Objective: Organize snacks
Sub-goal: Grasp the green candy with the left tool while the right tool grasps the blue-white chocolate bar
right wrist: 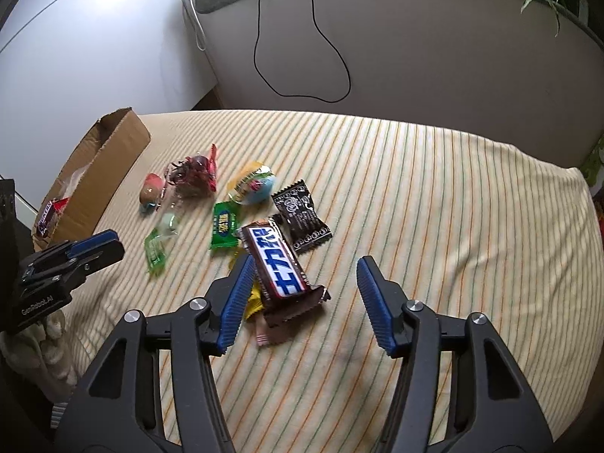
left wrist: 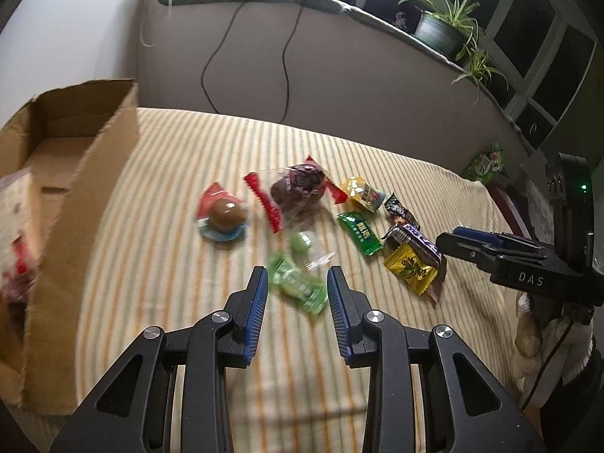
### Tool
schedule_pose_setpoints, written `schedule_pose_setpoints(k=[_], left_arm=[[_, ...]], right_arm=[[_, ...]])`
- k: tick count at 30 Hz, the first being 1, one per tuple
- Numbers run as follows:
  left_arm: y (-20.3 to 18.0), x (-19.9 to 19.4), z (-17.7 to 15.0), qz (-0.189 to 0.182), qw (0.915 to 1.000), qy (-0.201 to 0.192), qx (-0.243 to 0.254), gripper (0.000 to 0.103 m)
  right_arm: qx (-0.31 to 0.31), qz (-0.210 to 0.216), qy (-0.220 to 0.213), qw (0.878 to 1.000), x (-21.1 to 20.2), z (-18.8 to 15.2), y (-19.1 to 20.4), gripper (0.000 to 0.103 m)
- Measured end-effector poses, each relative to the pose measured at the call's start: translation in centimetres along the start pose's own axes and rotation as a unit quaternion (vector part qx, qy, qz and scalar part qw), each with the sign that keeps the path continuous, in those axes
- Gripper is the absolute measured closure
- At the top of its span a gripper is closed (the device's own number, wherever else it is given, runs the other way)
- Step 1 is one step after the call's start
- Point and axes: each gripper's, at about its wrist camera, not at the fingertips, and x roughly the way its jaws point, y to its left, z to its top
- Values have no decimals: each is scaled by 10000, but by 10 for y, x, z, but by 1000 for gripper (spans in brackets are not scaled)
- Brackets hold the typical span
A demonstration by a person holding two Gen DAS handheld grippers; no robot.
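Currently both jaws stand spread, nothing pinched. Left gripper [left wrist: 297, 283]: jaws straddle a pale green wrapped candy [left wrist: 300, 288] at lower centre of the left wrist view; the wrapper is motion-blurred, so contact with the pads cannot be confirmed. Right gripper [right wrist: 302, 283]: jaws wide apart, with the brown chocolate bar [right wrist: 277, 264] lying between them, nearer the left-hand pad, its lower end over a yellow packet [right wrist: 252, 304].

Outward from there, the remaining snacks sit loose on the striped yellow blanket [right wrist: 434, 207], mid-frame:
- dark green packet [right wrist: 224, 228]
- black patterned packet [right wrist: 302, 219]
- round yellow-blue sweet [right wrist: 256, 185]
- clear bag with dark contents and red ends [right wrist: 194, 175]
- brown ball candy in red-blue wrapper [right wrist: 150, 192]

The cardboard box [right wrist: 109, 173] stands open at left of frame, already holding a few wrapped items, one a bar [right wrist: 48, 217].

Step in hand (judgement): picking from the pile for transfer to the box; most snacks are not yet moved. The next move calls for closing each pair of jaws squarely on its item. The bar's slick wrapper favours a grip across its width, and the small green candy may slide off if caught by its crinkled end.

Writing:
- white-on-blue characters on the bar, script not legible to me
- "DAS" on the right gripper body in the left wrist view
- "GenRobot.AI" on the left gripper body in the right wrist view
- dark green packet print too small to read
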Motion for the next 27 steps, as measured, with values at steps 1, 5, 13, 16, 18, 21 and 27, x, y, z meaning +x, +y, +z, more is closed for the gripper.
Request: schedule_pose_setpoints(k=[1,5,13,16,18,21,27], left_arm=[[-2,3,2,0,10000,14,30,72],[-6,18,7,34,9999,126,102,72],[-6,38,15,193,9993,235,209,72],[-8,41,19,245,9991,238,269,72],[-9,43,20,258,9990,229,268,72],[-10,44,21,269,9991,214,252,72],[-13,48,22,309,9989,179,308,72]], right_arm=[[13,30,17,10000,2,1,1,45],[18,153,78,9999,10,5,1,46],[-101,219,209,9995,26,8,7,49],[-109,227,222,9994,28,10,8,49],[-117,292,251,9992,28,10,9,50],[-263,304,308,9987,32,8,18,51],[-363,272,390,9982,39,5,24,66]])
